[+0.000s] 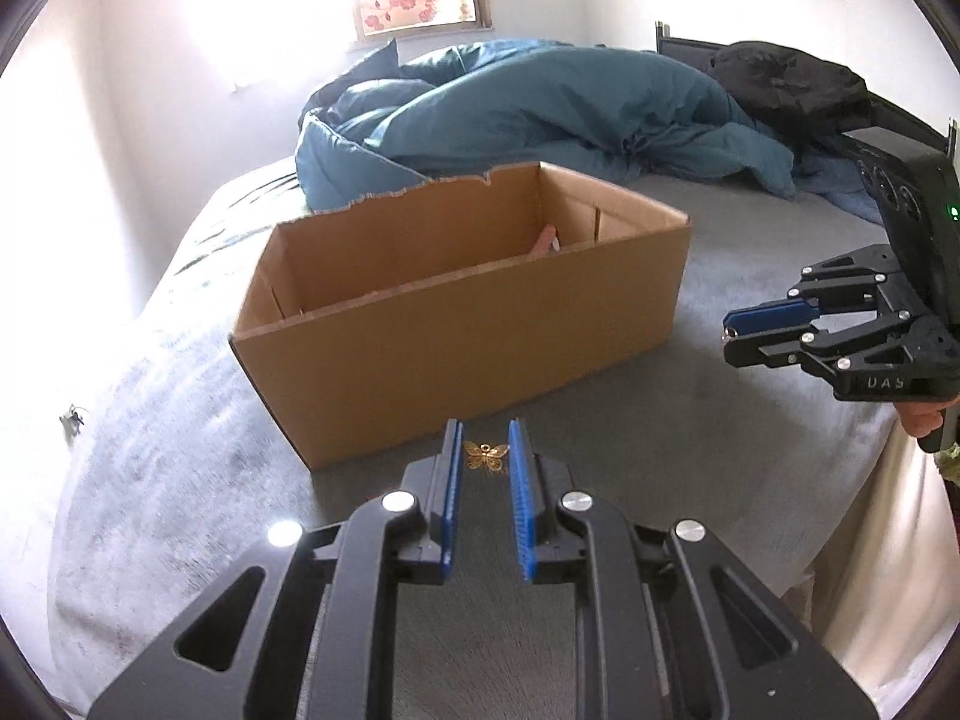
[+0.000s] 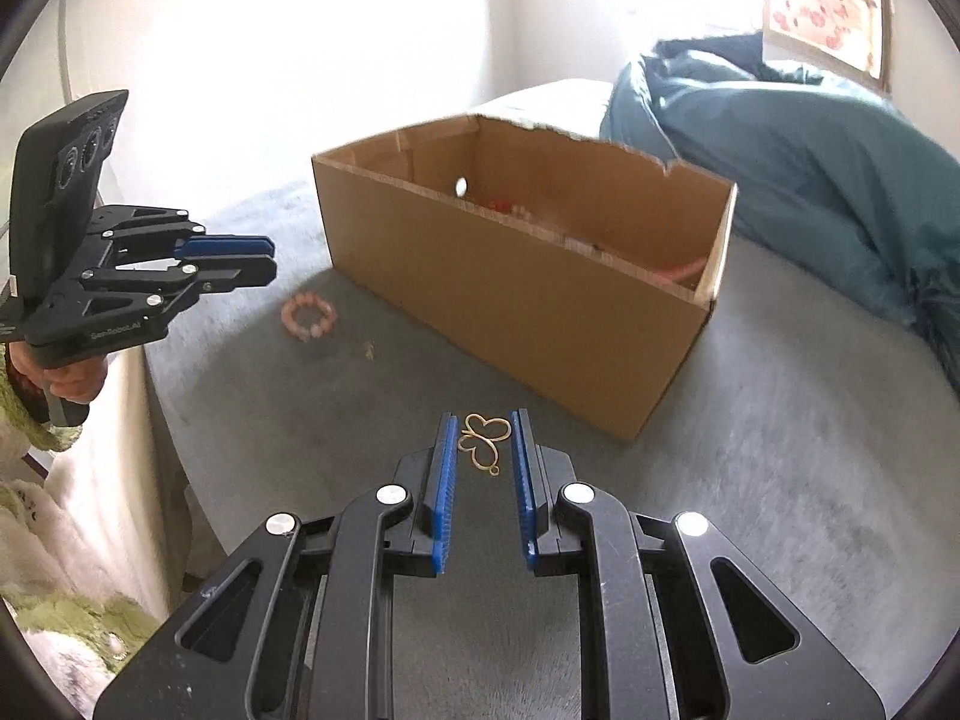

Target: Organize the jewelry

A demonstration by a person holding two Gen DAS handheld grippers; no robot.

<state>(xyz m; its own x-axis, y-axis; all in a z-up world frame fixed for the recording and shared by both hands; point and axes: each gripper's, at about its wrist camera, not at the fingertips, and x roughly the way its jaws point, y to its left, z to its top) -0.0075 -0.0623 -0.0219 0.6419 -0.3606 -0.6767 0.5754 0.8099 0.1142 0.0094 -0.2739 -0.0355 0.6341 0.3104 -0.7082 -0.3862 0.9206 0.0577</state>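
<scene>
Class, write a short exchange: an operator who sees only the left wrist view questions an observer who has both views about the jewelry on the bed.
Operator: My left gripper is shut on a gold butterfly. What does the right one hold?
Observer: The right gripper is shut on a gold wire pendant, an open butterfly outline.
Operator: Is any jewelry outside the box?
Observer: Yes. A pink bracelet lies on the bed near the box, on the left gripper's side and not touching it.
</scene>
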